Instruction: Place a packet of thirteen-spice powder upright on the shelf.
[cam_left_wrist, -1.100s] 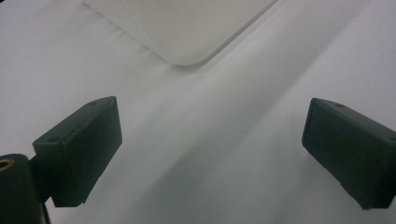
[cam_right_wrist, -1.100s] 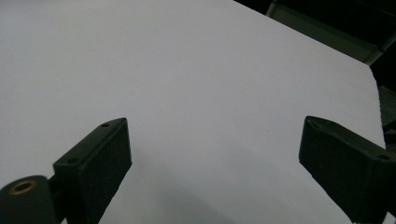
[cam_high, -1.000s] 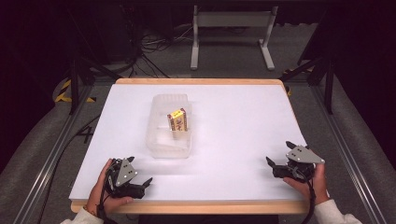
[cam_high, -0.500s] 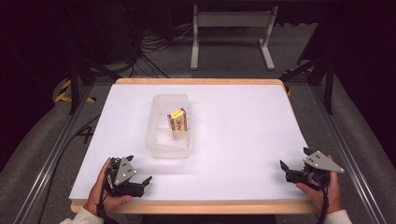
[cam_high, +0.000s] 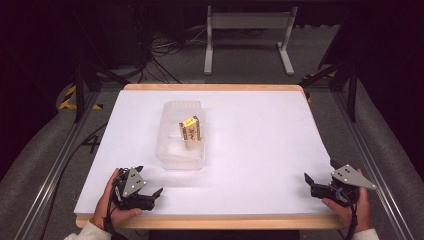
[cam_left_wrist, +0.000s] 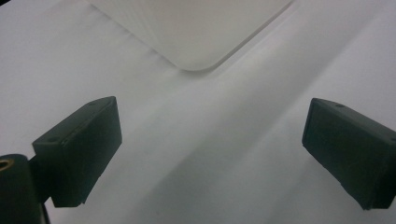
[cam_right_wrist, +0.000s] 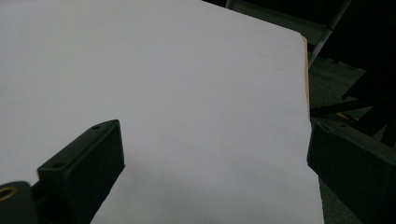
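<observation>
Translucent white plastic tray (cam_high: 170, 150) on white table sheet (cam_high: 260, 140) – inside the tray, small yellow-and-dark-red printed box (cam_high: 190, 128); both grippers black.

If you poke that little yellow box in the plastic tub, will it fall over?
Probably yes. The small box seems to stand on end, leaning on the clear tub's wall, so a nudge could tip it. It looks like thin cardboard, likely light and easy to dent. The tub itself looks light too, so it may slide.

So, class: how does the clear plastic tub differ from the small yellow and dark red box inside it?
The clear plastic tub is pale and see-through; the small yellow and dark red box is opaque and brightly printed. The tub is far larger and holds the box. The tub lies flat; the box stands on edge. Both are rectangular.
</observation>
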